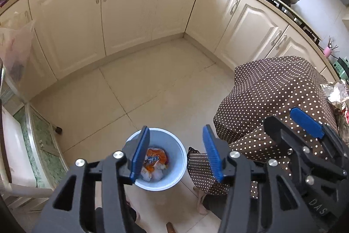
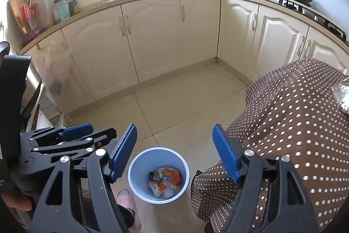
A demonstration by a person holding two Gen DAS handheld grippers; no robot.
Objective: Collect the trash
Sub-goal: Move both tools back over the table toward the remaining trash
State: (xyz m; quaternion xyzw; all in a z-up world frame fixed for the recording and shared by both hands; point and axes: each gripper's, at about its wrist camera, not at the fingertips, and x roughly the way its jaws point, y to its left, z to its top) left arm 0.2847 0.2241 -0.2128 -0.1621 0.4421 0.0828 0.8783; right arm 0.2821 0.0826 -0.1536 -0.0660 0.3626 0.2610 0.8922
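Observation:
A light blue bin (image 1: 174, 180) stands on the tiled floor below both grippers. It holds crumpled wrappers (image 1: 154, 157), one of them orange. My left gripper (image 1: 176, 154) hangs above it, open, with nothing between its blue pads. In the right wrist view the same bin (image 2: 133, 178) with its wrappers (image 2: 168, 178) lies under my right gripper (image 2: 174, 152), which is also open and empty. Each gripper shows in the other's view: the right gripper (image 1: 290, 123) at the right, the left gripper (image 2: 87, 134) at the left. Crumpled foil (image 1: 336, 93) lies on the table at the far right.
A table under a brown polka-dot cloth (image 2: 294, 123) stands right beside the bin. Cream cabinets (image 2: 152, 40) run along the back and right walls. A clear plastic bag (image 1: 15, 51) hangs at the left. A pink slipper (image 2: 125, 200) lies left of the bin.

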